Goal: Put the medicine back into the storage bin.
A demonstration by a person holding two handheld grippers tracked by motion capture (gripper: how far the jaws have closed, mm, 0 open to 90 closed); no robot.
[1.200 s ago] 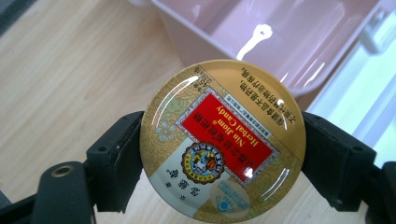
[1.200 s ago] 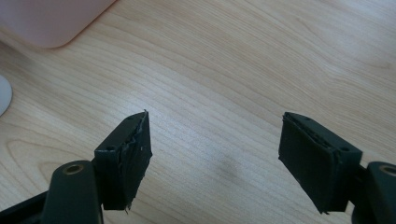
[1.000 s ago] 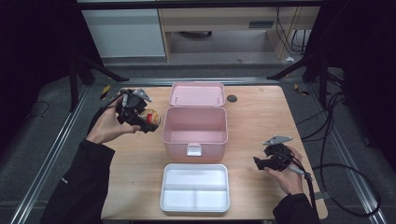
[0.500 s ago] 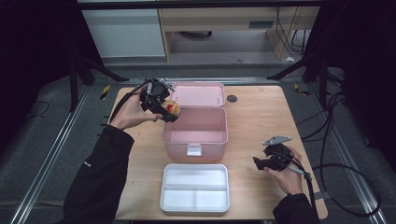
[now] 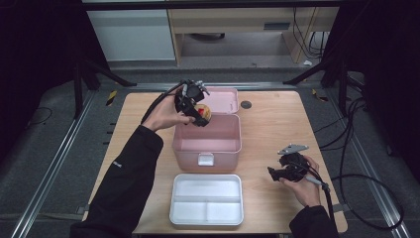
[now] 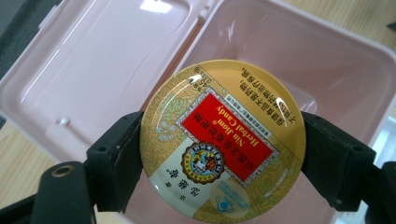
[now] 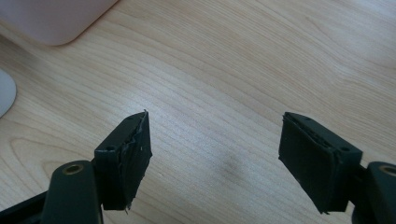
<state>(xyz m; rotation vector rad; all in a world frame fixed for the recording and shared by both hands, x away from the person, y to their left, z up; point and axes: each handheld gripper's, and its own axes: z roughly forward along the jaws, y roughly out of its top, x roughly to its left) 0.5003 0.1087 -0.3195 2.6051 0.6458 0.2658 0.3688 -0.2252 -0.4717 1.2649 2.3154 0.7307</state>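
A round gold candy tin (image 6: 223, 140) with a red label sits clamped between the jaws of my left gripper (image 5: 198, 113). In the high view the candy tin (image 5: 202, 112) hangs over the back left corner of the open pink box (image 5: 207, 144), just in front of the box's raised lid (image 5: 222, 101). In the left gripper view the pink box (image 6: 327, 60) lies below the tin. My right gripper (image 5: 278, 173) rests low over the table at the right, open, with bare wood between its fingers (image 7: 126, 158).
A white divided tray (image 5: 206, 199) lies at the table's front, just before the pink box. A small dark round spot (image 5: 246, 104) marks the wooden table (image 5: 277, 129) behind the box. Cables trail off the right side.
My left gripper has carried the candy tin from the table's left side rightward to above the pink box's back left corner. The right gripper has stayed still.
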